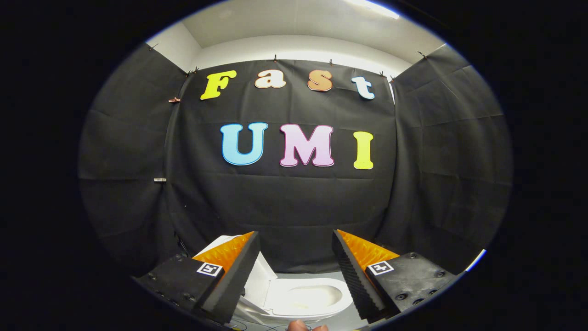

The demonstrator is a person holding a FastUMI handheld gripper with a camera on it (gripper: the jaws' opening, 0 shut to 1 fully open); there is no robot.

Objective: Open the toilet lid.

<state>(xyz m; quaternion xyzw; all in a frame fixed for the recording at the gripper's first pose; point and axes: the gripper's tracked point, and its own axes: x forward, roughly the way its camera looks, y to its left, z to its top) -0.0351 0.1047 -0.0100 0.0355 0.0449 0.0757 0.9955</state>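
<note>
The gripper stands with its two fingers wide apart and nothing between them is touched. Each finger is a wedge-shaped block with a ribbed, saw-like inner face, and each carries a small square printed marker on its flat upper part near the base.

Below and beyond the fingers, seen through the gap between them, is the small white glossy toilet. Its oval seat ring is smooth and rounded, and the pale hollow of the bowl shows in the middle of it. The white flat toilet lid is already raised: it stands tilted up at the left side of the bowl, partly hidden behind the left finger, and its thin hard edge looks straight. Both fingers are apart from the toilet and from the lid.

The toilet stands on a light grey smooth floor. Behind it hangs the matte black cloth wall, with soft folds and creases. Just under the toilet, at the nearest side, some fingertips of a person's hand can be seen.
</note>
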